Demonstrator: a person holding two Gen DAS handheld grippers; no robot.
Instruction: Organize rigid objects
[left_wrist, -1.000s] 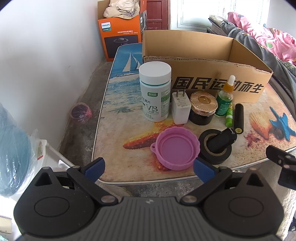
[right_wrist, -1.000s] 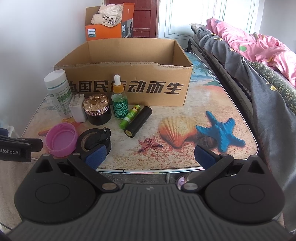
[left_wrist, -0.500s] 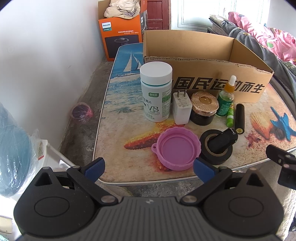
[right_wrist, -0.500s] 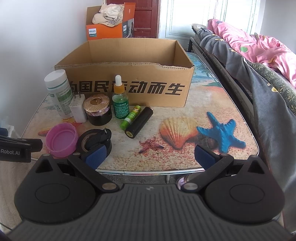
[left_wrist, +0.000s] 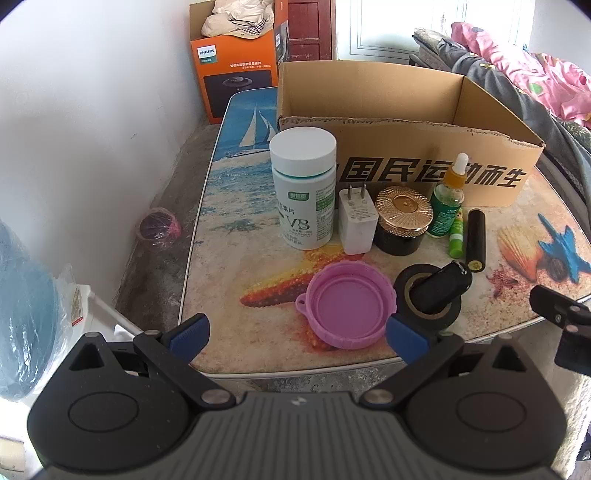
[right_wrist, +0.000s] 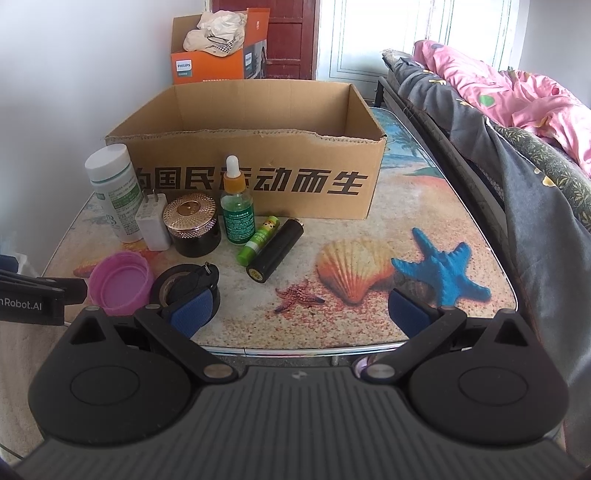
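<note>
Tongs on both sides gape wide and empty: left tongs (left_wrist: 297, 338) hang just short of the pink lid (left_wrist: 347, 303), nearer than the right tongs (right_wrist: 297, 312). Beyond the lid stands the cardboard box (left_wrist: 402, 122) on the bench (left_wrist: 229, 280).

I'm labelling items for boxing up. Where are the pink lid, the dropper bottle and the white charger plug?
pink lid (left_wrist: 345, 308), left wrist view, on its inner face.
dropper bottle (right_wrist: 238, 214), right wrist view, on its green label.
white charger plug (left_wrist: 357, 221), left wrist view, on its front face.
</note>
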